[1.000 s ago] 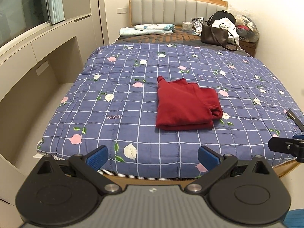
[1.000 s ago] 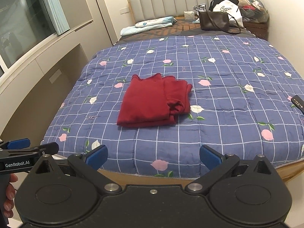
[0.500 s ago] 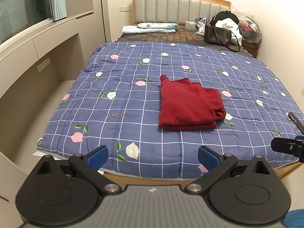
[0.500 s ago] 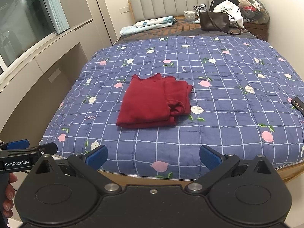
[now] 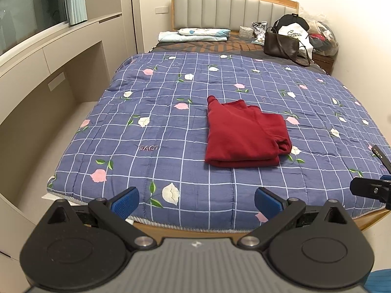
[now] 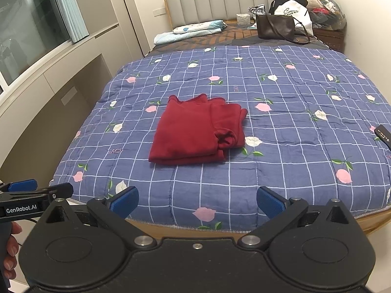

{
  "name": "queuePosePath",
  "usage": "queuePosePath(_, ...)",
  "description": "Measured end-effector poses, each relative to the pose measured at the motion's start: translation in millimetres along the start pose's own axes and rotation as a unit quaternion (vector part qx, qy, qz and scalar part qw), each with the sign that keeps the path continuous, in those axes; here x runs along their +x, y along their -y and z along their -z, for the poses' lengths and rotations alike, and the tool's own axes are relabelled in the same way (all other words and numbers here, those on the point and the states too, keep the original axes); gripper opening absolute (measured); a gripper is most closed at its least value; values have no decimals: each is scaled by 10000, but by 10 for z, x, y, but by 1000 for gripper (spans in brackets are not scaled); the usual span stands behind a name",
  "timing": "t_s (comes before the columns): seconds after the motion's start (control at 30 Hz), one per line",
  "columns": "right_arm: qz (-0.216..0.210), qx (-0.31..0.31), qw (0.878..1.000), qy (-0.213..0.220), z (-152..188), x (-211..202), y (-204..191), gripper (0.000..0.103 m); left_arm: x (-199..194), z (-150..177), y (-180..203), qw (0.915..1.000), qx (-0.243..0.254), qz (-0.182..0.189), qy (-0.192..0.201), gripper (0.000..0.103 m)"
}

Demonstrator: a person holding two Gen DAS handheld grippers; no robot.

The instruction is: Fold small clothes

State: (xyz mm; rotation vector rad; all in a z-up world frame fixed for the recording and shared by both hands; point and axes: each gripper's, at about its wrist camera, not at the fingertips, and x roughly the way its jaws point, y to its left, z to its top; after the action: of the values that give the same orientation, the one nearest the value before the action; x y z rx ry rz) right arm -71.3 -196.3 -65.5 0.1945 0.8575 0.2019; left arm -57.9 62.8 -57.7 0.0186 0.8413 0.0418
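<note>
Both the left claw (image 5: 196, 199) and right claw (image 6: 197, 201) gape wide, empty. The folded red garment (image 5: 244, 135) lies unobstructed on the quilt (image 5: 158, 127); a brown handbag (image 5: 282, 46) sits far behind.

Most of the blue checked quilt (image 5: 171, 127) is left bare, so broad free room is offered over the bed (image 6: 195, 228) from its foot edge up toward the headboard (image 5: 232, 9). Near the middle, the surface is occupied by a folded red garment (image 5: 242, 134), with open quilt on every side of it. At the right edge a dark flat object (image 6: 383, 134) is found. The head end is blocked by folded pale bedding (image 5: 195, 34), a brown handbag (image 5: 281, 44) and piled bags (image 5: 317, 36) at the right head corner. Along the left edge, passage is narrowed by built-in cabinetry (image 5: 48, 73).
</note>
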Motion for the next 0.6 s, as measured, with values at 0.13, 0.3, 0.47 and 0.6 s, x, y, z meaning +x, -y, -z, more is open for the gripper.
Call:
queuePosePath(0.13,2,4,10000,-4,0,12,9,102,1,-1,-2,10000,0,-1,-1,103)
queuePosePath(0.3,1,-2,10000,-7,-2,11,6,102,15,4,-7,10000,-12,-10,-3,103)
queuePosePath(0.47,4,1,10000,-9,-4,13,1,102,13,2,-12,10000,-7,-3,-4,103)
queuePosePath(0.6,5,-1,10000,-10,-5,13,0,102,15,-2,-16,10000,-9,-11,1,103)
